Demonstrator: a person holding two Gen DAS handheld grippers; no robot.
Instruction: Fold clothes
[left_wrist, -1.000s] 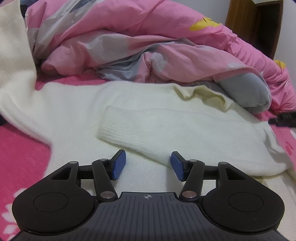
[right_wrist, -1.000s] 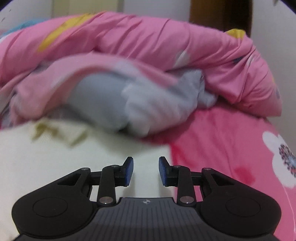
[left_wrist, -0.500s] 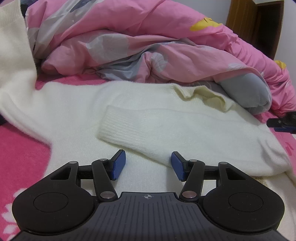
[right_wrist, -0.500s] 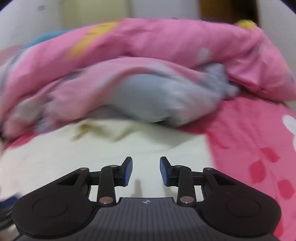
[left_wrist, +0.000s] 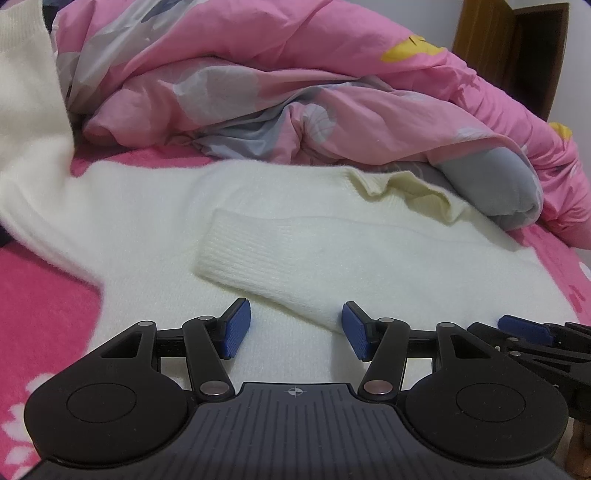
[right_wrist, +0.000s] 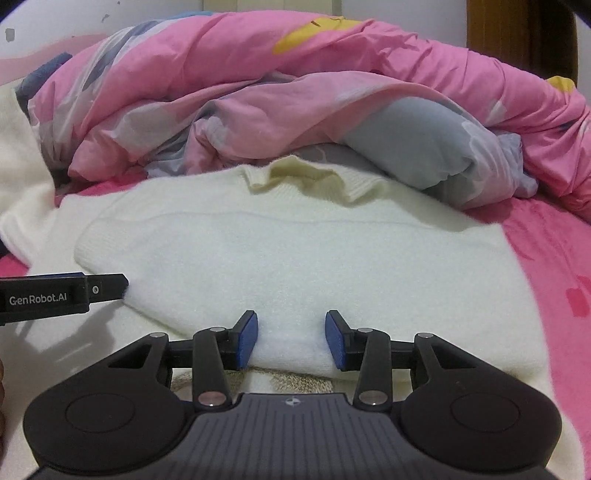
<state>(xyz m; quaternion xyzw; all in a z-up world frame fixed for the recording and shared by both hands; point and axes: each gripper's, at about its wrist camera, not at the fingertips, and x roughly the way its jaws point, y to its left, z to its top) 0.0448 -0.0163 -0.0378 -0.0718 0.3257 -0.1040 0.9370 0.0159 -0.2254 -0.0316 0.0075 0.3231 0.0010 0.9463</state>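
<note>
- Now swung in beside left hand-held gripper (left_wrist: 295, 328): right hand-held gripper (right_wrist: 291, 339), jaws opening, empty.
- Left: parted, empty, above cream knitted sweater (left_wrist: 332, 251) on pink bed (left_wrist: 40, 295).

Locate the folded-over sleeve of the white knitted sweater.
The folded-over sleeve lies across the white knitted sweater, centre of both views, before the rumpled pink quilt.
</note>
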